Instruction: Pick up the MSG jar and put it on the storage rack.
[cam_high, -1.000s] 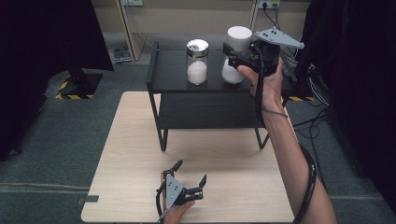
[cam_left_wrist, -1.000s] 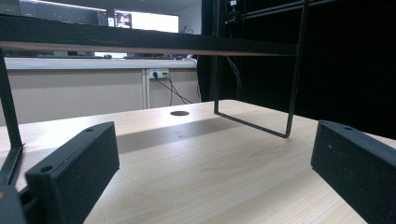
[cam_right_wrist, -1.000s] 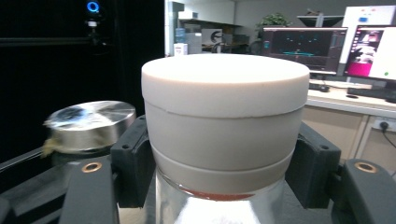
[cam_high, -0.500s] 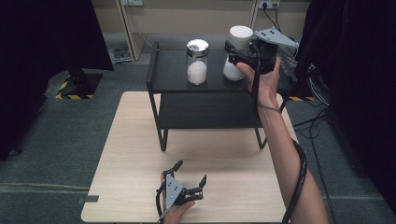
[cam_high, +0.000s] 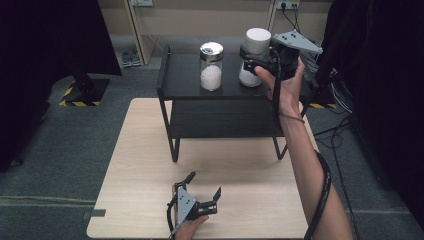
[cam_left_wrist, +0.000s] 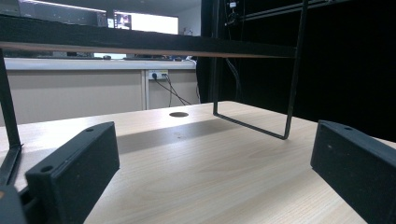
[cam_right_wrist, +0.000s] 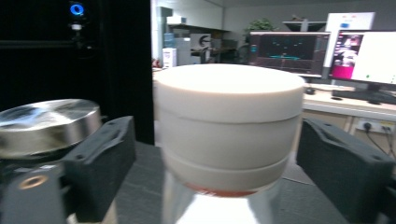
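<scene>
Standing at the right end of the black shelf's (cam_high: 190, 85) top board is a clear jar with a thick white lid (cam_high: 256, 56); white material fills its lower part, and in the right gripper view a thin red band shows just under the lid. The right gripper (cam_high: 253, 59) is raised to this jar at lid height, its jaws spread wide with one on each side of the lid and a gap between each jaw and the lid, so nothing is clamped. The person's right hand (cam_high: 286, 82) holds that gripper from behind, with the forearm reaching up from the lower edge of the high view and a black cable running along it.

To the left of the white-lidded jar, apart from it on the same board, stands a glass jar with a shiny metal lid (cam_high: 211, 66), roughly half full of a white granular substance. The shelf has a lower board beneath the top one and thin metal legs resting on the light wooden counter (cam_high: 145, 150).

Near the front edge of the counter the left gripper (cam_high: 203, 191) lies low on the wood, held by the left hand (cam_high: 186, 229); its jaws are spread with only bare counter between them.
</scene>
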